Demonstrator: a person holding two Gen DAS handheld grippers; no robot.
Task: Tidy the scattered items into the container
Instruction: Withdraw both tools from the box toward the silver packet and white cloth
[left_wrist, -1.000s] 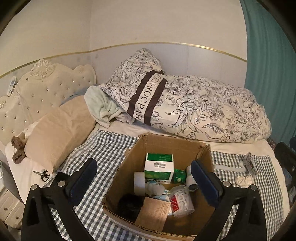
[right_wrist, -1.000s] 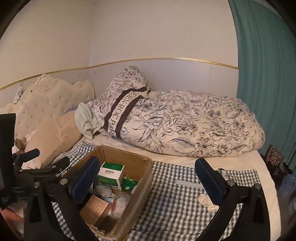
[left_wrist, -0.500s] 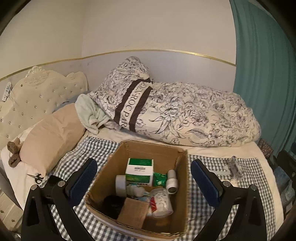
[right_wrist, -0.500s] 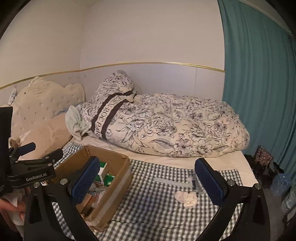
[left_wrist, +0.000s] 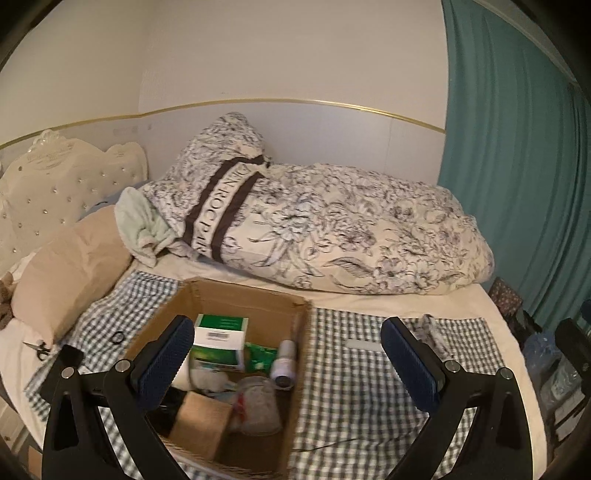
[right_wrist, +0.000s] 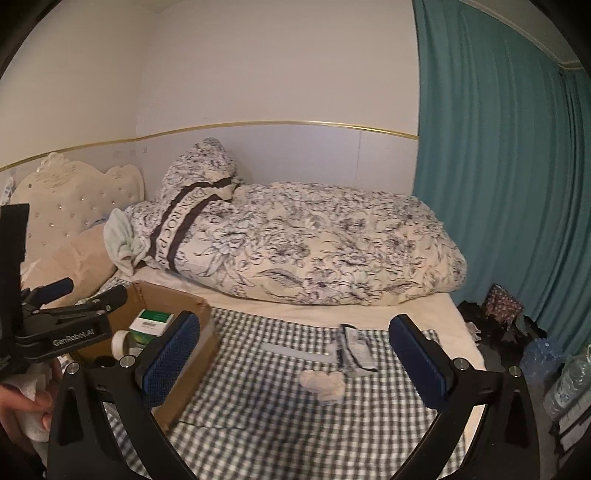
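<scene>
A cardboard box (left_wrist: 236, 295) stands on the checked cloth (left_wrist: 351, 387), holding a green-and-white carton (left_wrist: 219, 332), a white bottle (left_wrist: 283, 363) and several other items. My left gripper (left_wrist: 288, 363) is open and empty above the box's right side. In the right wrist view the box (right_wrist: 168, 297) is at the left. My right gripper (right_wrist: 295, 356) is open and empty above the cloth. A white crumpled wad (right_wrist: 323, 384), a clear packet (right_wrist: 356, 347) and a pale flat strip (right_wrist: 295, 352) lie on the cloth between its fingers. The left gripper's body (right_wrist: 66, 325) shows at the left edge.
A floral duvet (left_wrist: 332, 229) lies along the wall behind the box. A beige pillow (left_wrist: 66, 266) and headboard are at the left. Scissors (left_wrist: 38, 349) and a black ring (left_wrist: 118, 338) lie left of the box. A teal curtain (right_wrist: 498, 184) and floor clutter are at the right.
Both grippers have drawn back and swung right. The box has slid leftward in both views, and the wad, packet and strip now sit between the right gripper's fingers.
</scene>
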